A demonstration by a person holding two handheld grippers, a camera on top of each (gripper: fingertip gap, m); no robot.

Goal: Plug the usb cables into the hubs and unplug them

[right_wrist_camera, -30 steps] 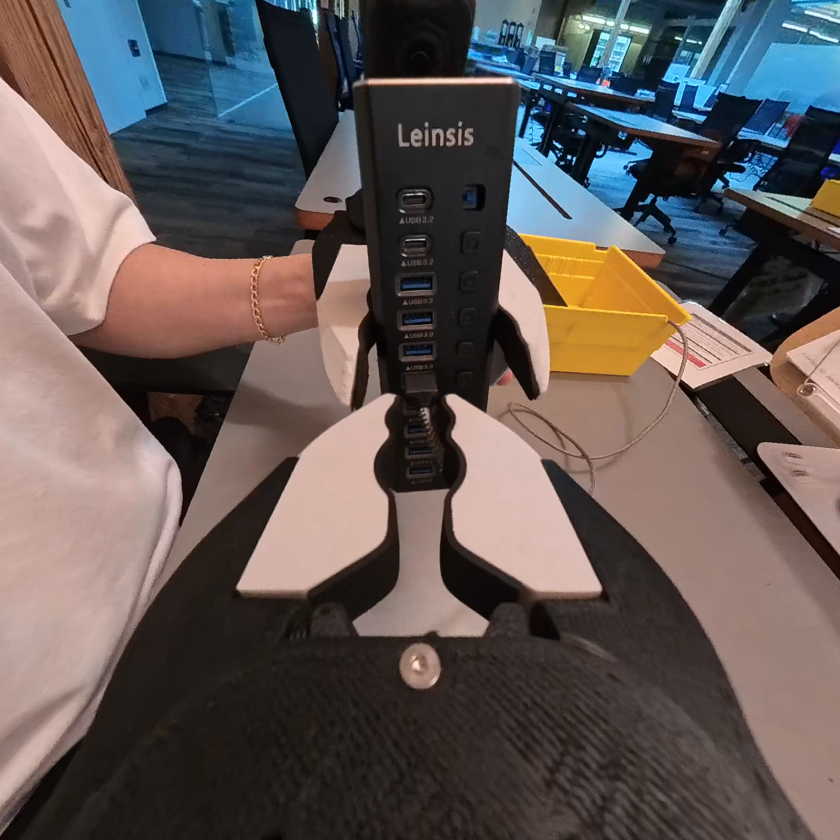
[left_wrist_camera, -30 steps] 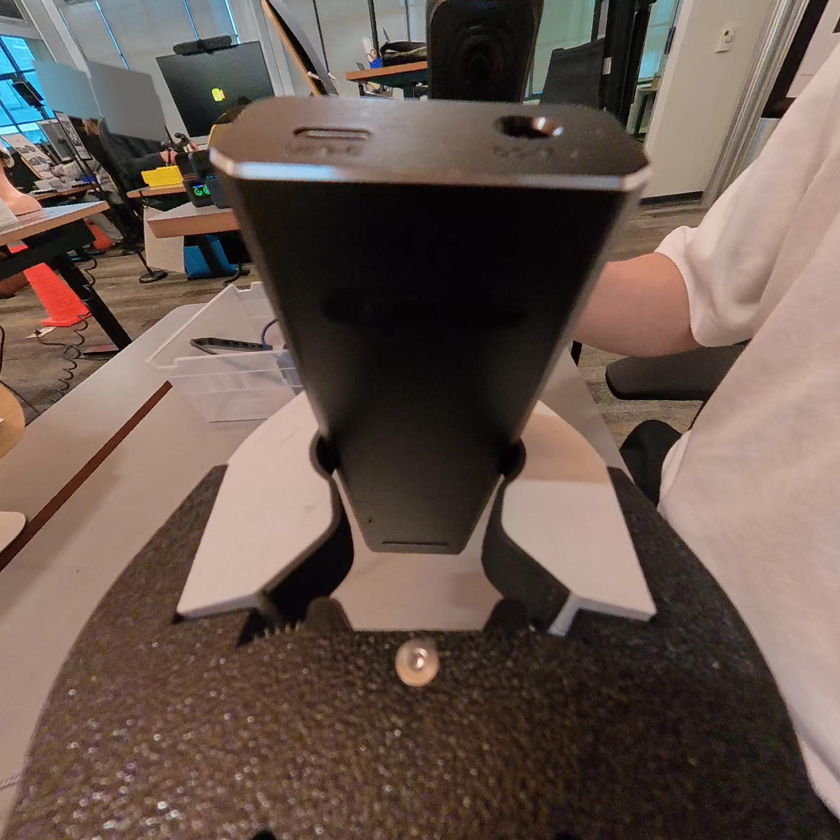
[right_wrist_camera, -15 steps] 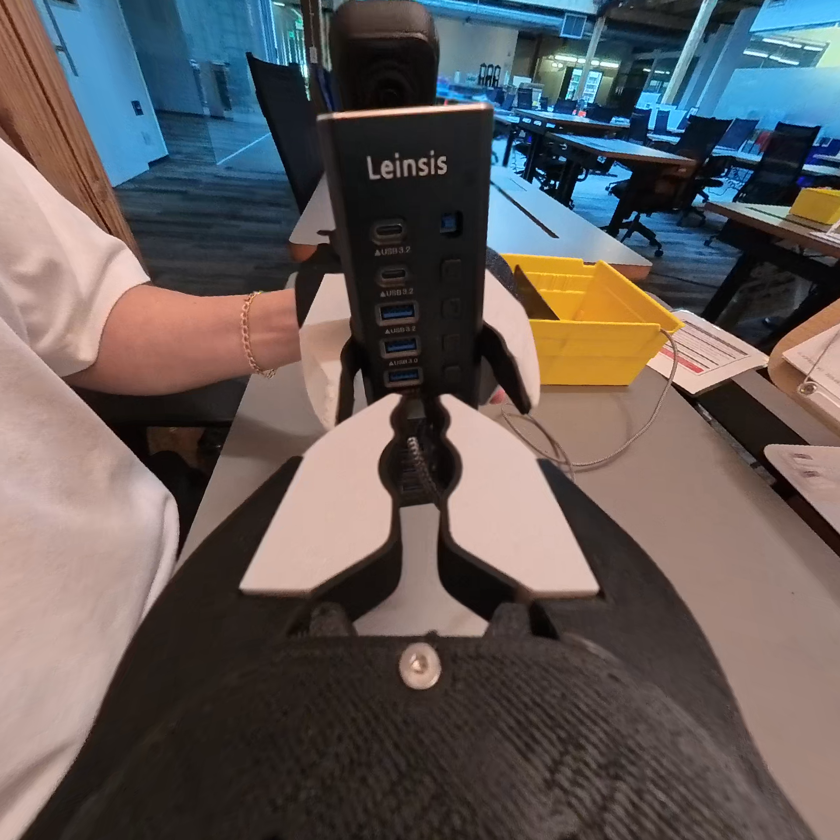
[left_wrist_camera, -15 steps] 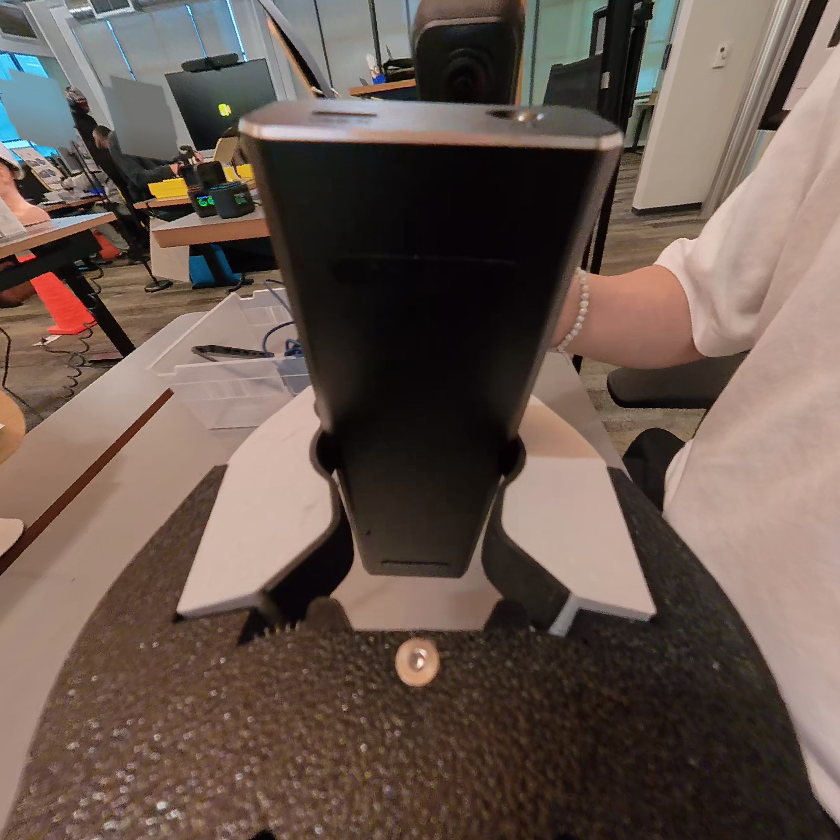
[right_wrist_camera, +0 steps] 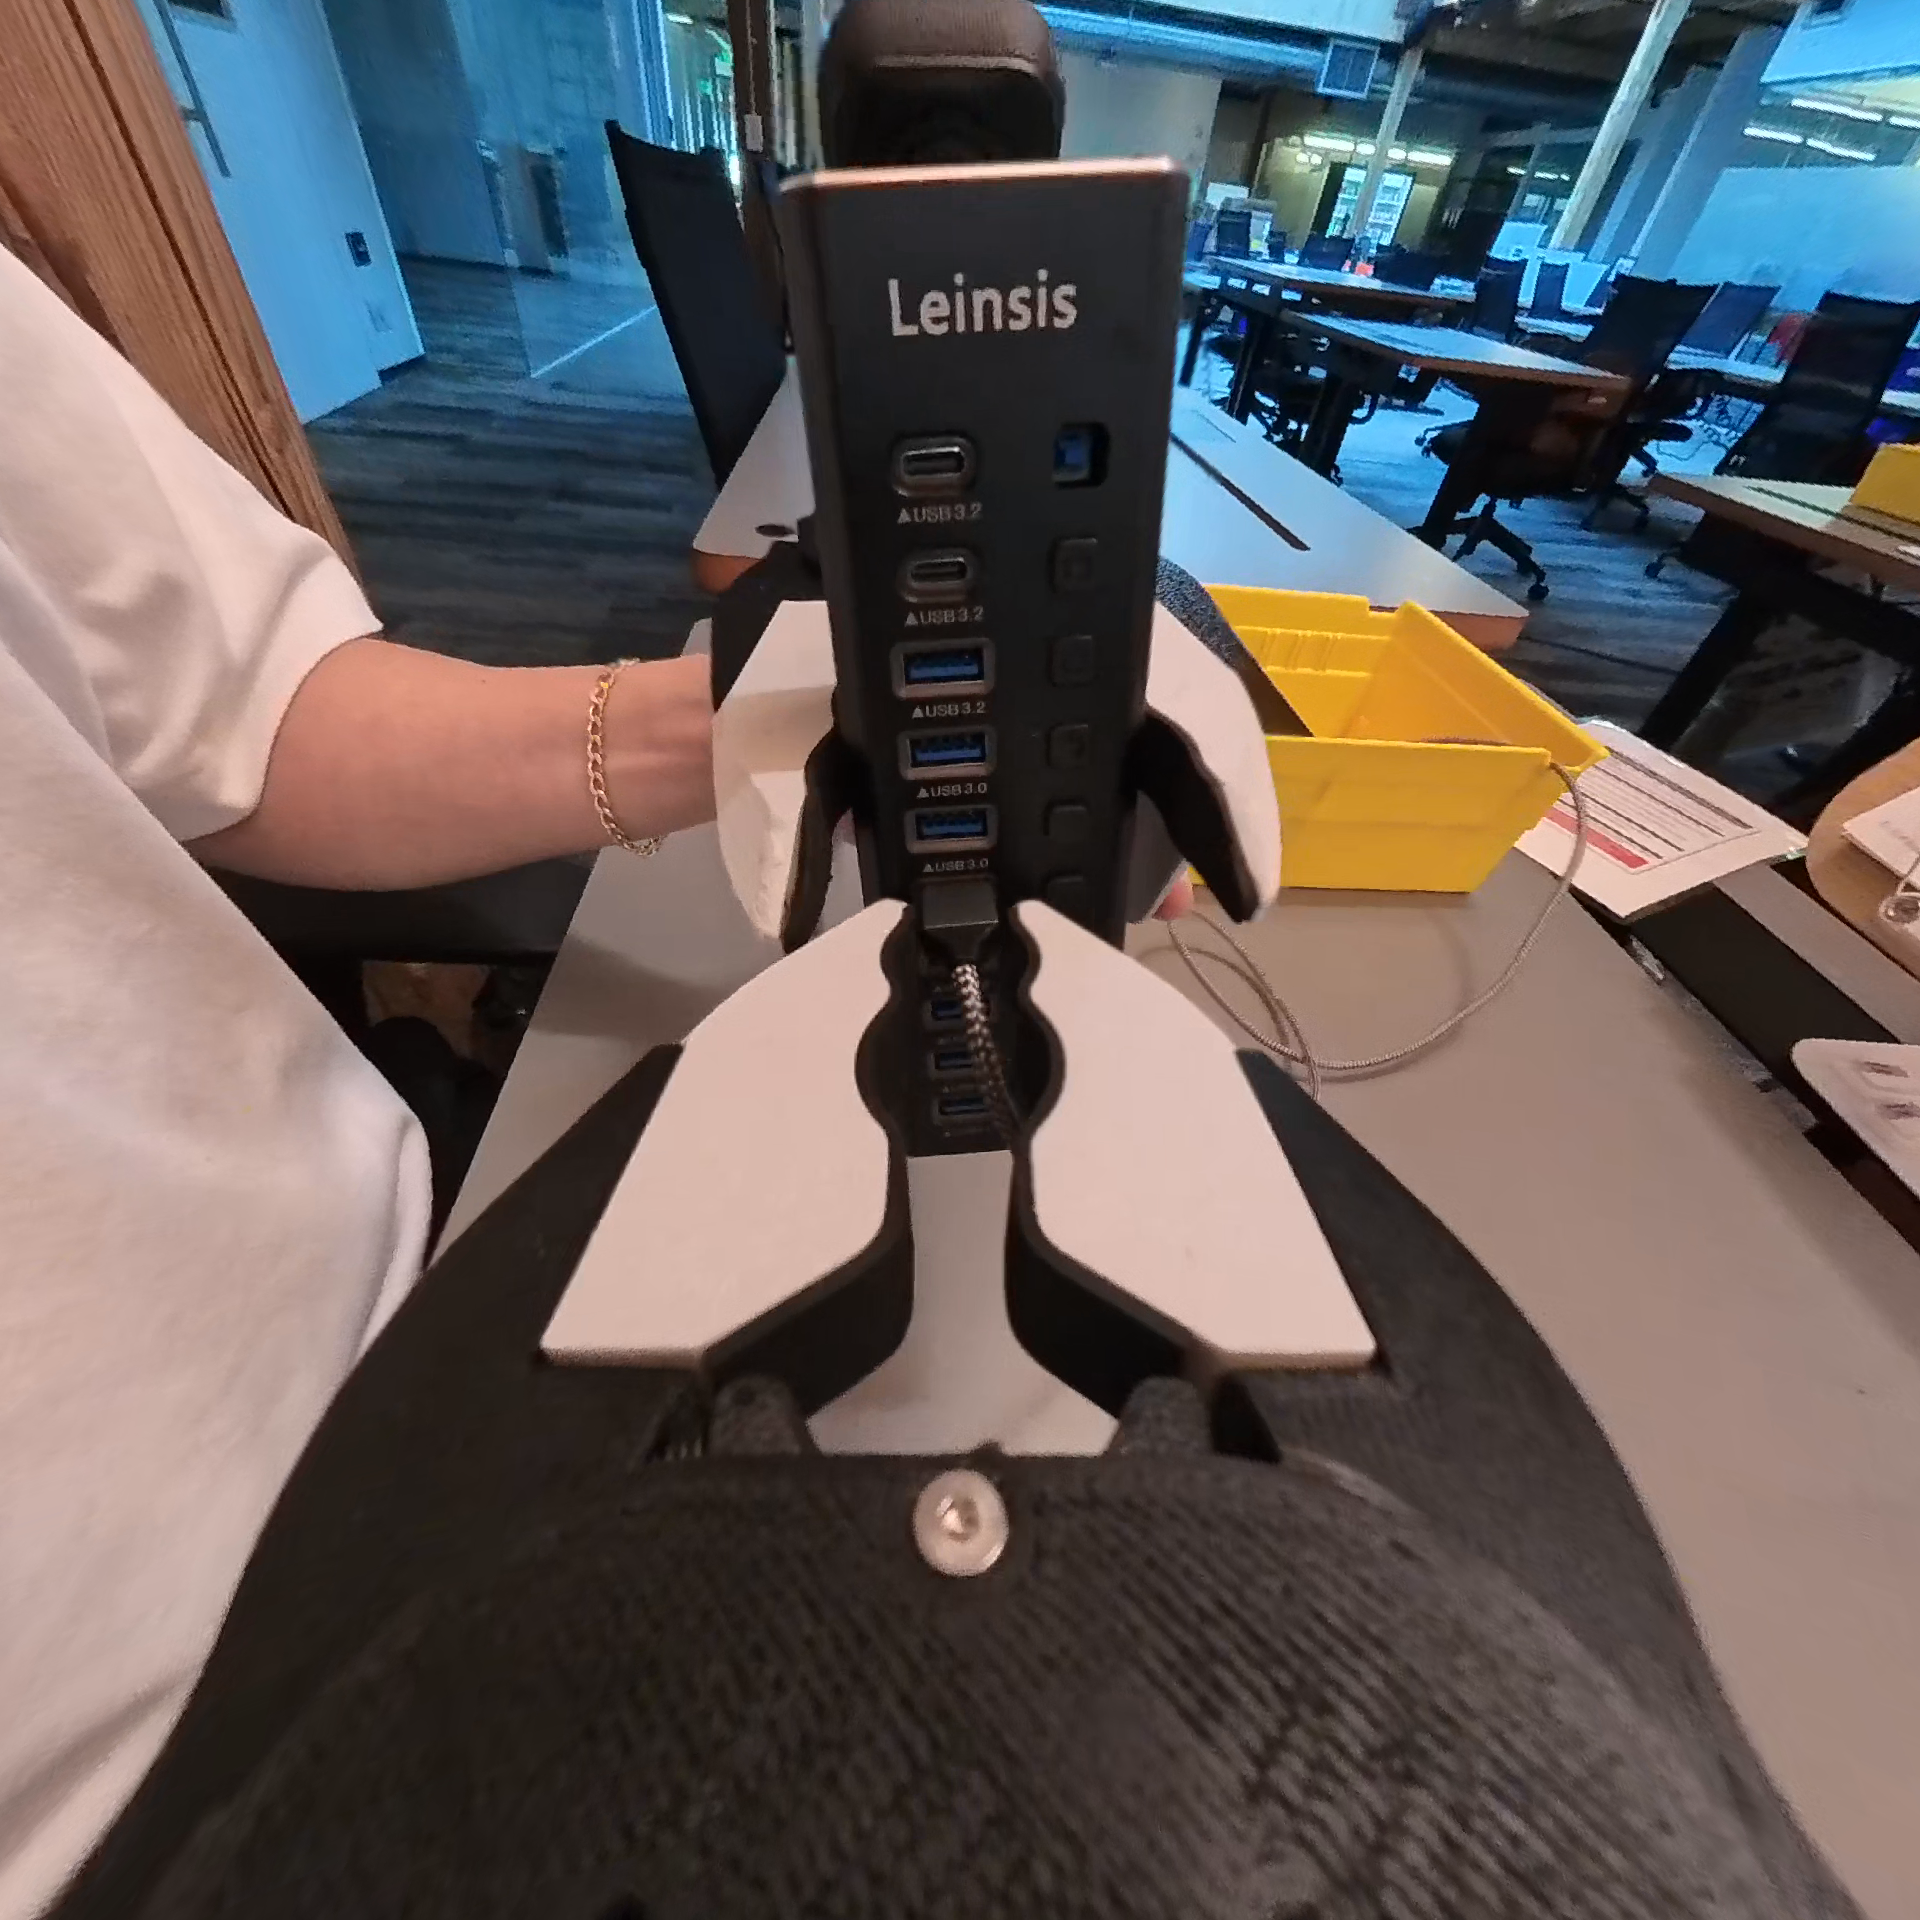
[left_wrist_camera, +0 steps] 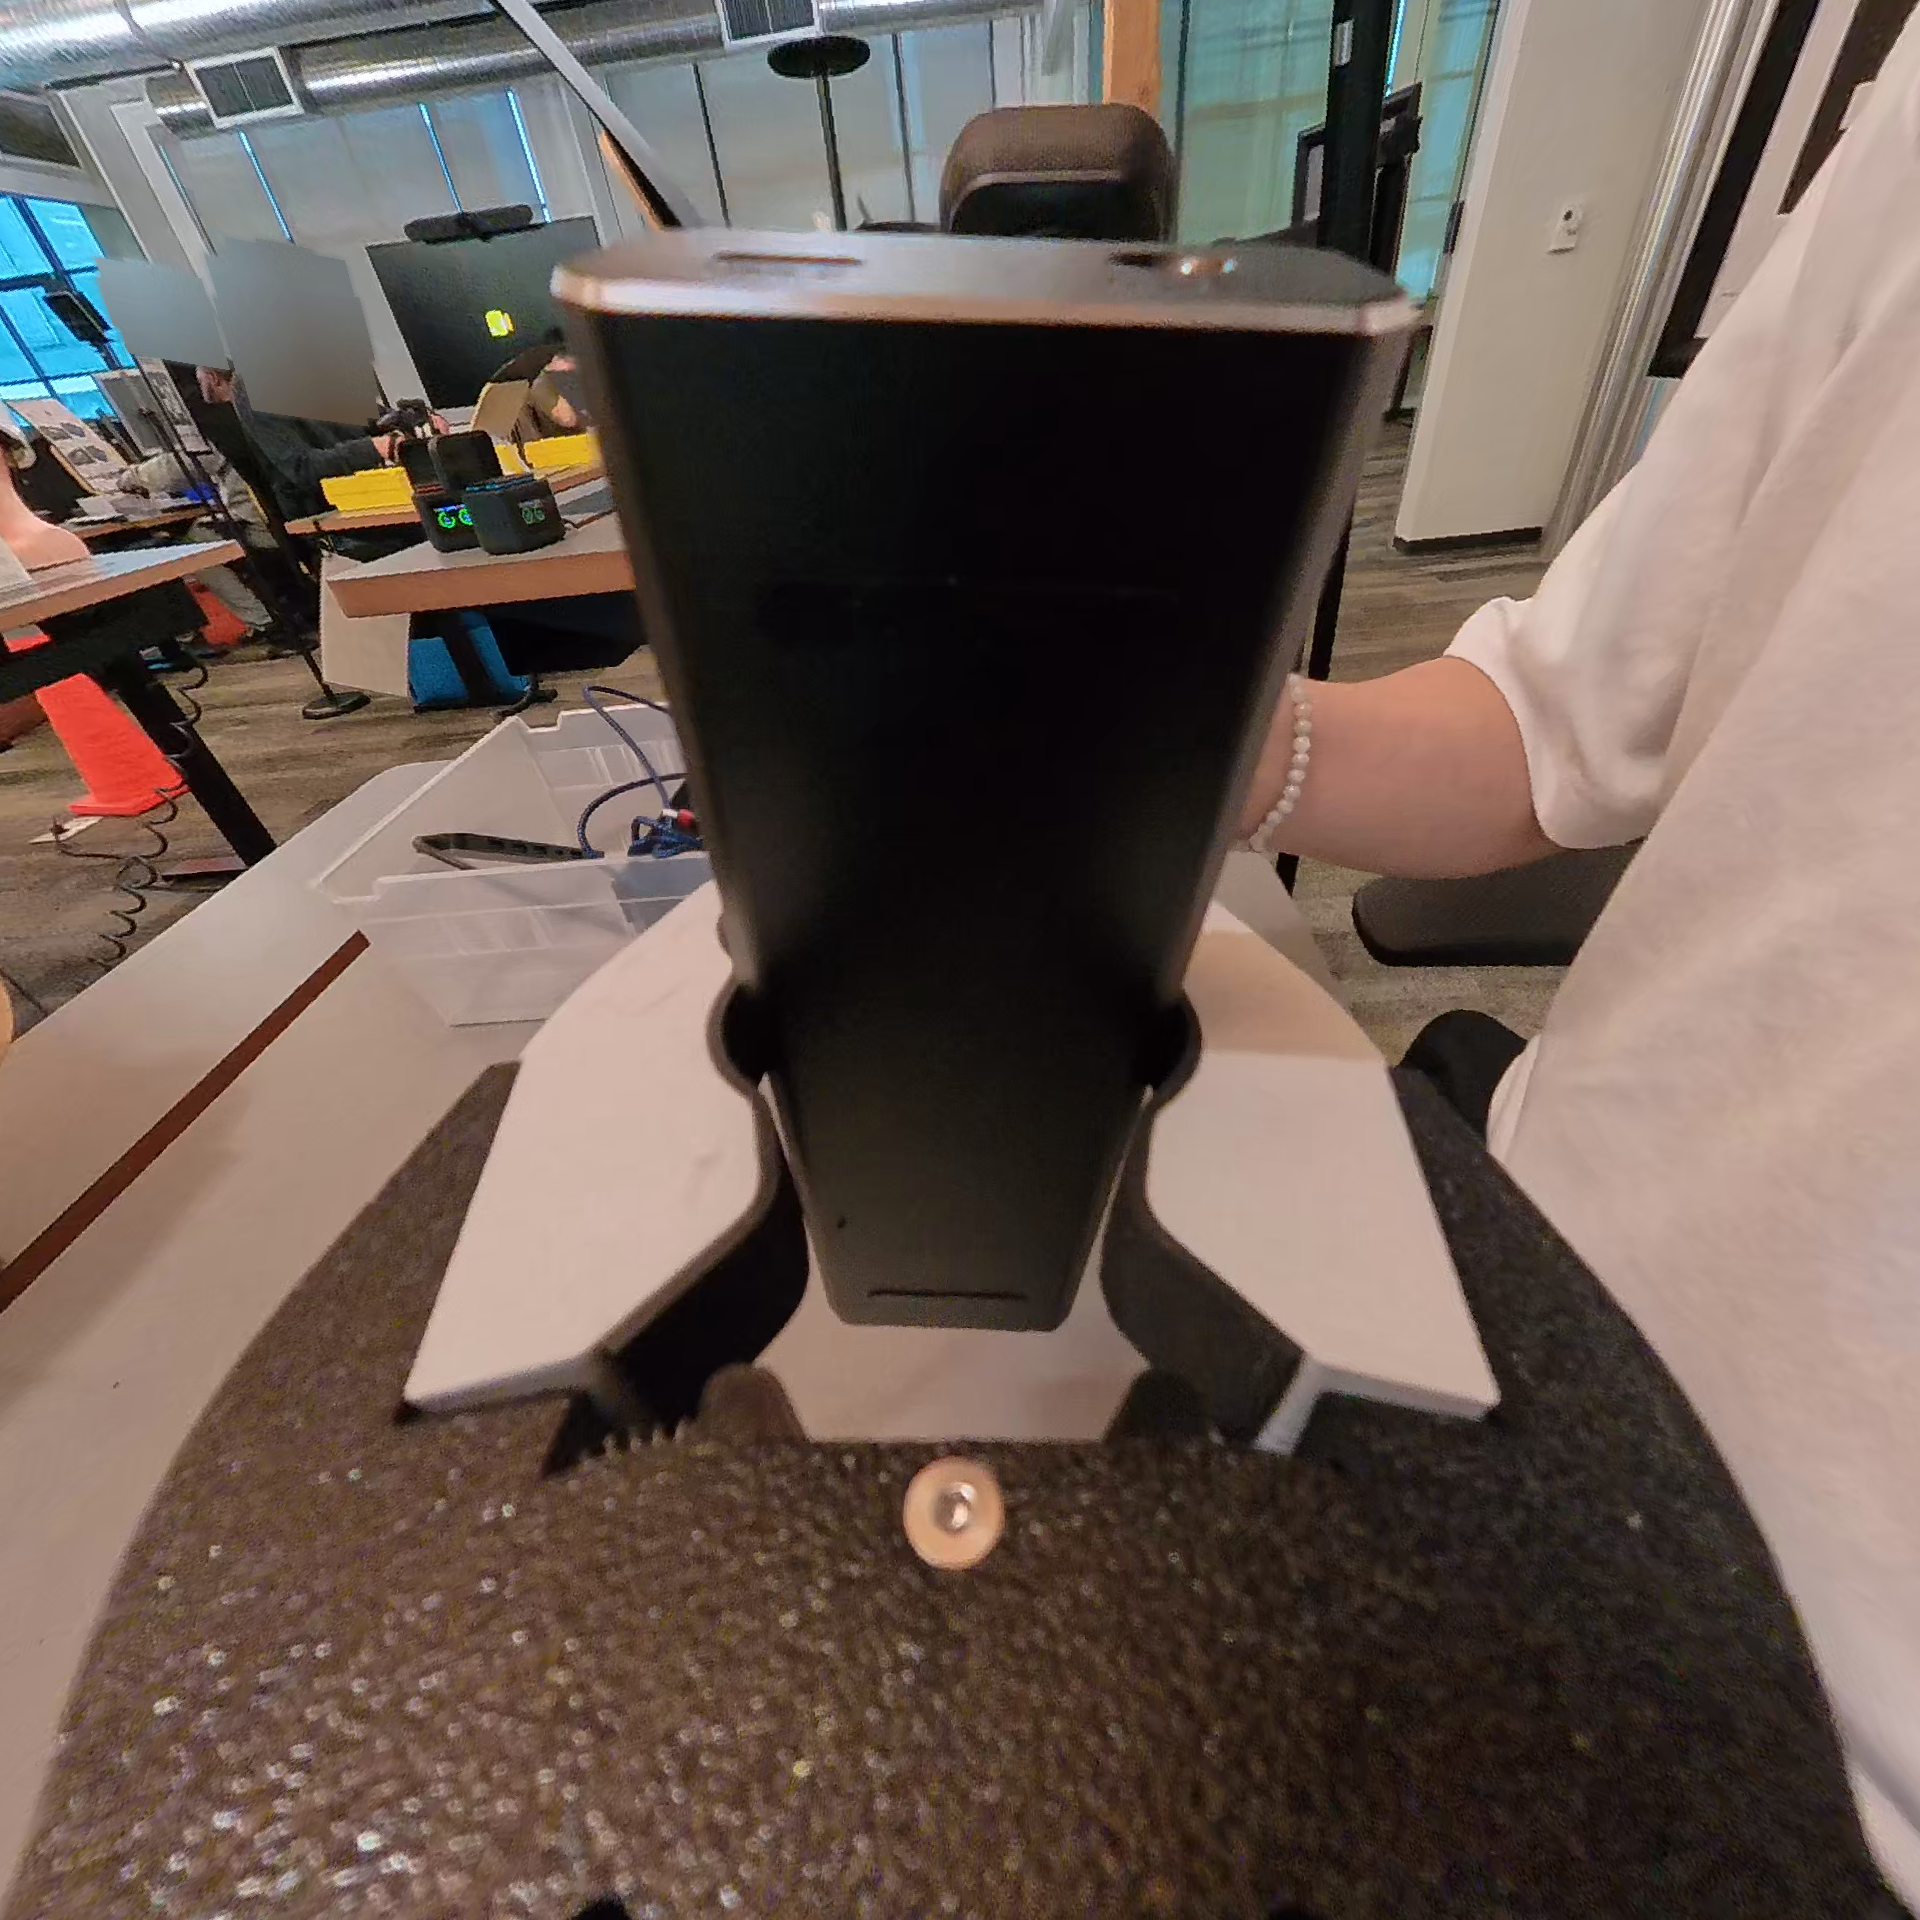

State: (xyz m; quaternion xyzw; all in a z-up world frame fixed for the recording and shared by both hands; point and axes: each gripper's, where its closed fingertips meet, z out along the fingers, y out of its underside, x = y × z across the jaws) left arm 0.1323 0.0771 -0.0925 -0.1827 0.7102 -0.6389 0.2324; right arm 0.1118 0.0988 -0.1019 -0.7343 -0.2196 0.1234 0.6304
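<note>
The tall black box-shaped USB hub [right_wrist_camera: 987,540] now stands more upright than a second ago, at frame centre. The left gripper [left_wrist_camera: 951,1039] clamps its sides. The right gripper [right_wrist_camera: 961,935] pinches the black braided USB cable [right_wrist_camera: 971,997], plugged in and hiding lower ports. Behind, a yellow plastic bin [right_wrist_camera: 1392,769] sits on the grey table [right_wrist_camera: 1558,1195], right.

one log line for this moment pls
left gripper: shut on usb hub, upright | right gripper: shut on braided cable behind plug | plug at hub port, seating unclear
</note>
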